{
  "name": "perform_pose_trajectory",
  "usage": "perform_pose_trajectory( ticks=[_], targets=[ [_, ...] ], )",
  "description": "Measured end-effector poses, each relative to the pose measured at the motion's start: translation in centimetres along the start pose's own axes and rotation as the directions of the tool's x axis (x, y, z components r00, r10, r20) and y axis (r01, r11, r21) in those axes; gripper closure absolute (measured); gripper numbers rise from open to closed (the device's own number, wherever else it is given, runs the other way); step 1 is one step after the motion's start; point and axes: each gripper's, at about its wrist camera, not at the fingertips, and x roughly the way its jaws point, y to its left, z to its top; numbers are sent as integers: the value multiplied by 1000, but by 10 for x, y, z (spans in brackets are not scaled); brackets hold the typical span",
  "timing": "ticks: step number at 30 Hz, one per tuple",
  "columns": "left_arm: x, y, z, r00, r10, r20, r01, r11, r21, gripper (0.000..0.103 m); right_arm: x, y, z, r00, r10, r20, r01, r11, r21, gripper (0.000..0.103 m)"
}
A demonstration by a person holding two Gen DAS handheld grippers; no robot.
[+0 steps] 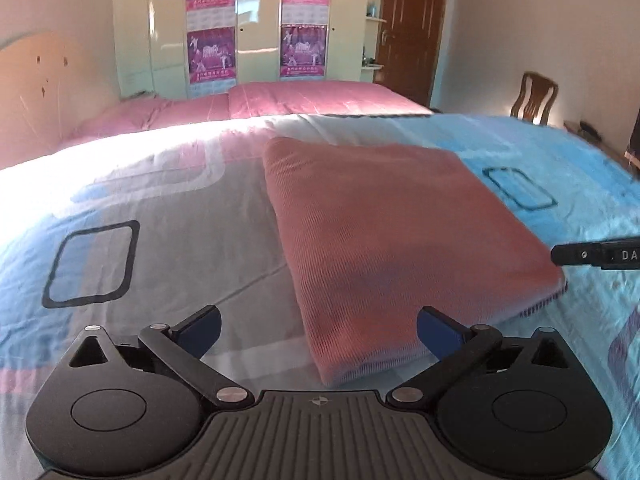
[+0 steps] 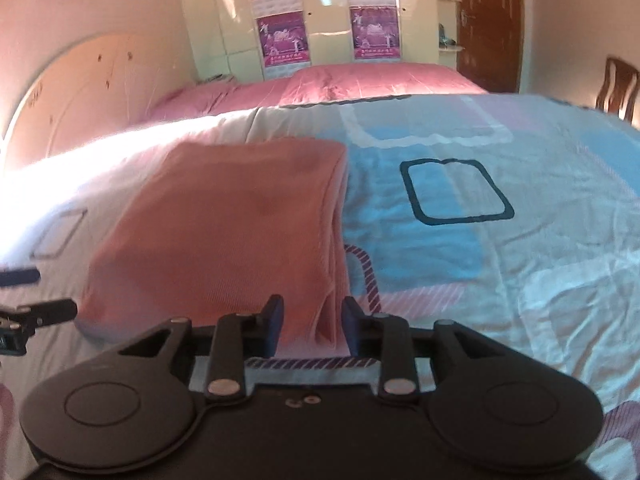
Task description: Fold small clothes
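A salmon-pink knitted garment [image 1: 384,236] lies folded into a flat rectangle on the patterned bedspread [image 1: 168,248]. My left gripper [image 1: 319,334] is open, its blue fingers wide apart over the garment's near left corner. In the right wrist view the garment [image 2: 224,232] lies left of centre. My right gripper [image 2: 313,324] is open with a narrower gap, its fingers on either side of the garment's near right corner. The right gripper's finger [image 1: 596,256] shows at the left view's right edge, by the garment's right corner. The left gripper [image 2: 24,312] shows at the right view's left edge.
A pink quilt [image 1: 320,98] and pillows lie at the far side of the bed. A wardrobe with posters [image 1: 256,20] stands behind, a brown door [image 1: 412,28] to its right. A wooden chair [image 1: 534,98] stands at the right. A headboard [image 1: 44,96] is at the left.
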Motion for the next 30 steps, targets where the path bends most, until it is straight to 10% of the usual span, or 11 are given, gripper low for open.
perform_pose_trajectory(
  ticks=[4,12,17,22,30],
  targets=[
    [15,15,11,998,-59,-11,58,994,-89,1,11,-26,12,999,44,3,-44,990,131,68],
    [52,21,9,995,-69,-71,60,991,-124,1,39,-15,7,987,95,-130,-95,995,11,72],
    [67,12,7,985,-115,-125,100,987,-122,22,44,-10,7,988,93,-122,-98,995,-34,97],
    [57,-1,19,992,-78,-97,75,997,-34,22,20,-18,20,994,78,-76,-80,996,-34,97],
    [60,39,38,991,-125,-57,113,977,-182,22,43,-11,12,990,10,-144,-25,994,-103,83]
  ],
)
